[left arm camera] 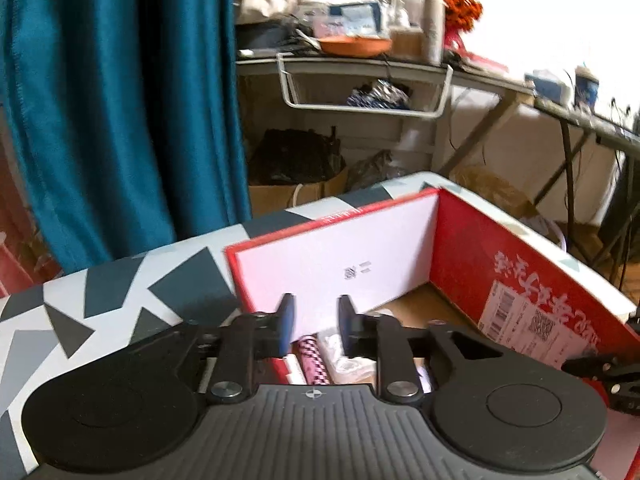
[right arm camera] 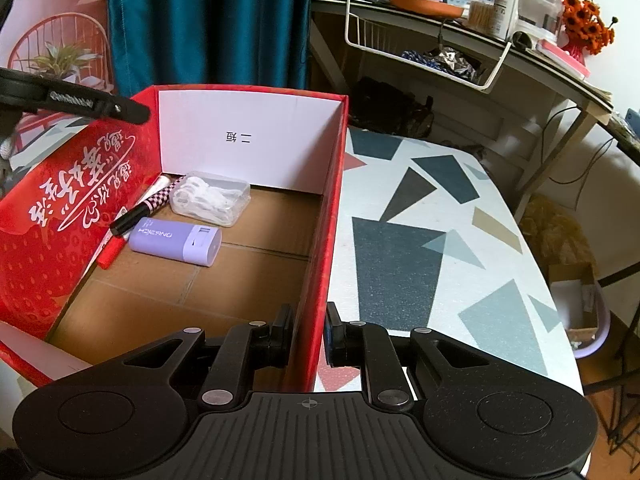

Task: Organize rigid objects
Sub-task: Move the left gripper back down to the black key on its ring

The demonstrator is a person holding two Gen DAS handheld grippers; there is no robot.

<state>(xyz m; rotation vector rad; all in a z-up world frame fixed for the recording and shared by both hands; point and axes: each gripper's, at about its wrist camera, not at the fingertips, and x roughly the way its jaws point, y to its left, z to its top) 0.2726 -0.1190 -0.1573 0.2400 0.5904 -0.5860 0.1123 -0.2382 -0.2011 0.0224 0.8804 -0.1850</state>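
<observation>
A red cardboard box (right arm camera: 334, 208) stands open on the patterned table (right arm camera: 440, 240). Inside lie a lilac case (right arm camera: 176, 242), a clear plastic box of white picks (right arm camera: 210, 196), a checkered pen (right arm camera: 140, 208) and a red pen (right arm camera: 110, 254). My right gripper (right arm camera: 308, 336) is shut on the box's right wall near its front. My left gripper (left arm camera: 316, 320) is open and empty over the box's left side, above the checkered pen (left arm camera: 314, 360) and the clear box (left arm camera: 346, 354). The box wall (left arm camera: 520, 280) shows in the left wrist view.
A teal curtain (right arm camera: 208, 20) hangs behind the table. A cluttered desk (right arm camera: 460, 28) with a white wire basket (right arm camera: 424, 52), an orange dish (right arm camera: 424, 4) and orange flowers (right arm camera: 584, 24) stands beyond. Bags and boxes lie on the floor under it.
</observation>
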